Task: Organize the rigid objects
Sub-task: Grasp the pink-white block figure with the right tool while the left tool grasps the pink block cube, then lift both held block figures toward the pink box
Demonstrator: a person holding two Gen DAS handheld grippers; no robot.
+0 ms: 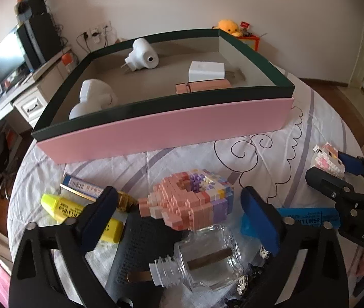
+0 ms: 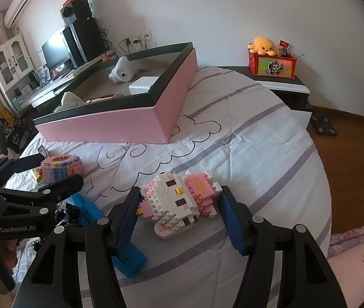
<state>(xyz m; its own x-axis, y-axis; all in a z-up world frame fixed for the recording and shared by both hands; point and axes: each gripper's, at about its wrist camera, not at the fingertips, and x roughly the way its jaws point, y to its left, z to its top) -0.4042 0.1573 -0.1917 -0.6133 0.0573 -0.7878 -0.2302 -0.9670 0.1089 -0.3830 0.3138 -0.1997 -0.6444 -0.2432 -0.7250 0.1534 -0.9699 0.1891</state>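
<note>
A clear glass bottle (image 1: 202,259) lies on its side on the bedspread (image 2: 246,133), closest to the left wrist camera, its threaded neck pointing left. Just beyond it sits a pink-and-purple brick model (image 1: 189,200), between the blue pads of the left gripper (image 1: 182,213). Those jaws stand wide, and neither pad touches the bricks. A yellow highlighter (image 1: 61,208) lies partly under the left finger, beside a blue-and-white eraser box (image 1: 79,183). A blue highlighter (image 1: 307,218) lies to the right, partly behind the other finger.

In the right wrist view, the right gripper (image 2: 179,213) brackets a white-and-pink brick cat (image 2: 179,200) resting on the bedspread. The left pad seems to touch the figure's side and the right pad sits at its pink end, though whether both truly press is hard to tell from this angle.

Behind everything stands the pink box (image 1: 166,125) with its dark rim. Inside lie a white camera plug (image 1: 142,55), a white charger (image 1: 206,71), a pink brick bar (image 1: 202,87) and a white rounded object (image 1: 92,97) near the front-left corner.
</note>
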